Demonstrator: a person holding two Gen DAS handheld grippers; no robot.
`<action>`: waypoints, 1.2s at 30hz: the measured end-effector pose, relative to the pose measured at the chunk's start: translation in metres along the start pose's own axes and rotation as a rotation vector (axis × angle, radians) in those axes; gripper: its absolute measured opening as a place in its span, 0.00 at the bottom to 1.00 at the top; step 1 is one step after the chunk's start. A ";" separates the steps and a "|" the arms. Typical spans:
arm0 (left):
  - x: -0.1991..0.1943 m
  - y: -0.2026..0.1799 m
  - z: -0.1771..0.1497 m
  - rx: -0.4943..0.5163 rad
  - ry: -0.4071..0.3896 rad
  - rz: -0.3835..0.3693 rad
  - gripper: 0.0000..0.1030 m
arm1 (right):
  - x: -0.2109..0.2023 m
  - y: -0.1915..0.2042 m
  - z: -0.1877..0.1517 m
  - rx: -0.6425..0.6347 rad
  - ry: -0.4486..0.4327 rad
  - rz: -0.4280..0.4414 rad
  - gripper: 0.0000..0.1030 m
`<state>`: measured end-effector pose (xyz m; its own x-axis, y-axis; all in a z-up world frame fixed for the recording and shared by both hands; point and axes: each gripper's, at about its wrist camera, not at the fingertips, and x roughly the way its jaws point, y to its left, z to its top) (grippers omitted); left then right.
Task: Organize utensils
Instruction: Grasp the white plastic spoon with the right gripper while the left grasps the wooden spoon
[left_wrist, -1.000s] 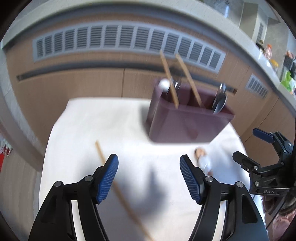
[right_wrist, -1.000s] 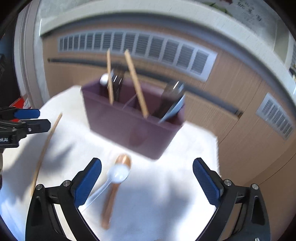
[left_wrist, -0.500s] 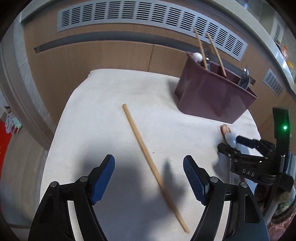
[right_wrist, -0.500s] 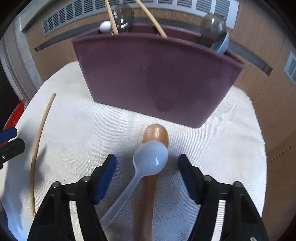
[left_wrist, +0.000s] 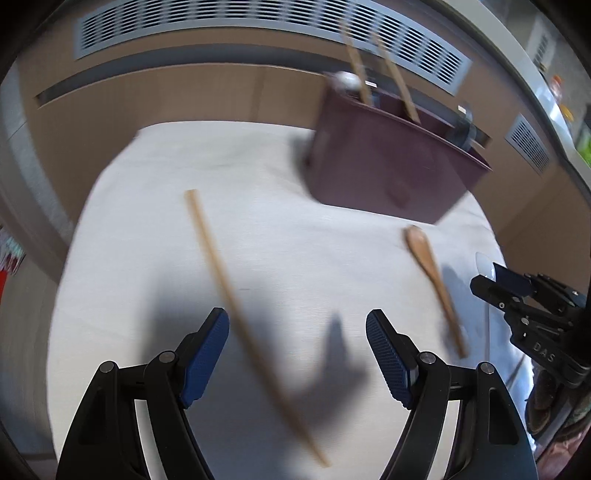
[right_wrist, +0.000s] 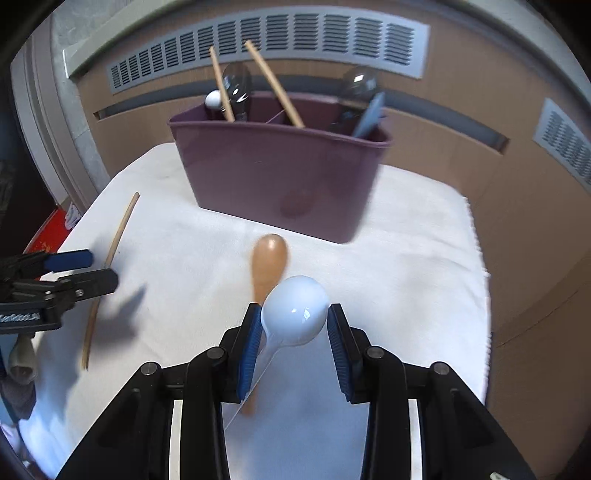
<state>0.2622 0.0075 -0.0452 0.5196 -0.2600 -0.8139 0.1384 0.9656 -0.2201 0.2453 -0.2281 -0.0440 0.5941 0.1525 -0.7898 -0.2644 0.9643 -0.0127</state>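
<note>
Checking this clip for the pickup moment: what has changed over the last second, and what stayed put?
The right gripper has just been closing its jaws around the white spoon, which now appears lifted off the wooden spoon. The left gripper, open, came down over the loose chopstick. The wooden spoon, chopstick and maroon utensil caddy stayed in place.

Behind the white cloth-covered table (right_wrist: 424, 229) runs a curved tan wood-panelled wall (right_wrist: 436, 155) — a long grey slatted vent grille (right_wrist: 269, 40) along its upper part, a dark horizontal groove (left_wrist: 155, 81) below. Bright light casts hard shadows.
</note>
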 end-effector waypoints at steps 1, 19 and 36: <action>0.002 -0.008 0.001 0.019 0.006 -0.023 0.75 | -0.007 -0.004 -0.004 0.003 -0.008 -0.008 0.33; 0.090 -0.133 0.052 0.167 0.135 0.052 0.66 | -0.034 -0.056 -0.056 0.150 -0.073 -0.044 0.33; 0.048 -0.116 0.022 0.274 0.018 0.022 0.34 | -0.043 -0.048 -0.062 0.134 -0.085 -0.044 0.33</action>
<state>0.2895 -0.1176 -0.0474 0.5100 -0.2366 -0.8270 0.3513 0.9349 -0.0508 0.1854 -0.2944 -0.0470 0.6666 0.1218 -0.7354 -0.1362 0.9898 0.0405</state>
